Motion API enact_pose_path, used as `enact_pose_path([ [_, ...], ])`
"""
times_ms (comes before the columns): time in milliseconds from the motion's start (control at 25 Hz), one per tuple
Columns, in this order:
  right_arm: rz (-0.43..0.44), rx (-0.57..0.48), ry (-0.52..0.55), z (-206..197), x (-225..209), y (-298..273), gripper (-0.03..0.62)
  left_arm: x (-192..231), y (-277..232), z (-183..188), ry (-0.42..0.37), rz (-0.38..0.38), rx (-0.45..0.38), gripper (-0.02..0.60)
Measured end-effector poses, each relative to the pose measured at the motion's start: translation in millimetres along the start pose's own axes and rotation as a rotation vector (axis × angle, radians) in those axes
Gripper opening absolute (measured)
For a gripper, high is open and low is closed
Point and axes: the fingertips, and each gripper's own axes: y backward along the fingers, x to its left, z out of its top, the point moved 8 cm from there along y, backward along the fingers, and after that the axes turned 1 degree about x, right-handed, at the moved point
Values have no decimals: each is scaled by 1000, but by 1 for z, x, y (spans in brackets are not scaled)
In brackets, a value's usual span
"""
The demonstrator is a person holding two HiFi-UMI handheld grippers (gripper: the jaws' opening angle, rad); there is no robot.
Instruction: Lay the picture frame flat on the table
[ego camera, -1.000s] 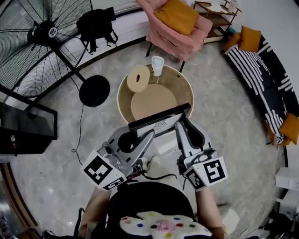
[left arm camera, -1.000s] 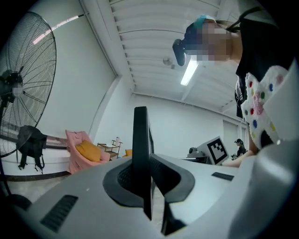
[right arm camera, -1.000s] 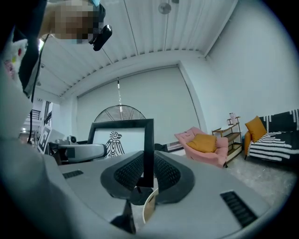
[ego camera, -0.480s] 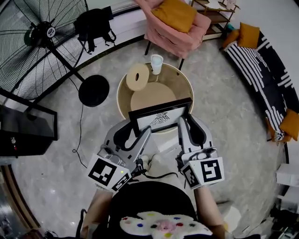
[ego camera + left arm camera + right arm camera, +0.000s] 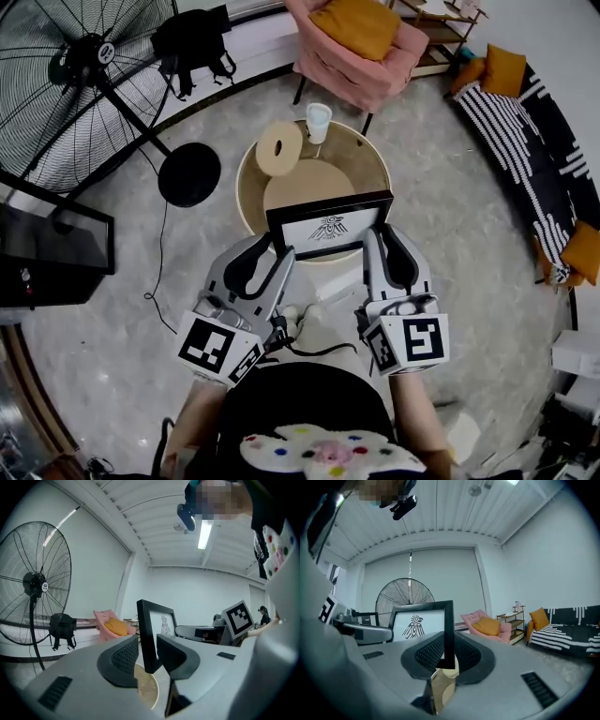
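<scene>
Picture frame (image 5: pixel 329 225), one black-edged piece carrying a bird-like print on white, stands upright over the near rim of a round bench (image 5: pixel 375 178), its printed face turned toward the person holding it. Two handheld grippers flank it. The right gripper (image 5: pixel 382 246) has its jaws clamped on the frame's right-hand border, the black edge pinched between both ribbed pads. The left gripper (image 5: pixel 272 258) has the frame's left-hand border between its jaws, which are closing; a gap shows between the border and the outer pad. No view settles whether the frame's lower edge touches the bench.

Three things share the benchtop beyond the frame: one pale round mat (image 5: pixel 305 183) at the centre, one ring-shaped roll (image 5: pixel 279 148) at the far left rim, and one white cup (image 5: pixel 319 122) just beside it at the far edge. One pink armchair (image 5: pixel 361 66) with one orange cushion (image 5: pixel 354 28) stands behind the bench. One large black floor fan (image 5: pixel 84 84) stands to the left, with one black backpack (image 5: pixel 192 47) near it. One striped sofa (image 5: pixel 530 159) runs along the right.
</scene>
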Motion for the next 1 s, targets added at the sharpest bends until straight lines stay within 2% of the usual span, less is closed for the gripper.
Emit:
enact_pose_path([
  [80, -3, 28, -5, -1, 1, 1, 84, 1, -1, 0, -3, 26, -5, 103],
  [440, 38, 35, -17, -14, -2, -1, 86, 10, -8, -7, -11, 39, 15, 97],
  [1000, 68, 187, -61, -73, -12, -26, 84, 36, -29, -63, 29, 42, 158, 95],
])
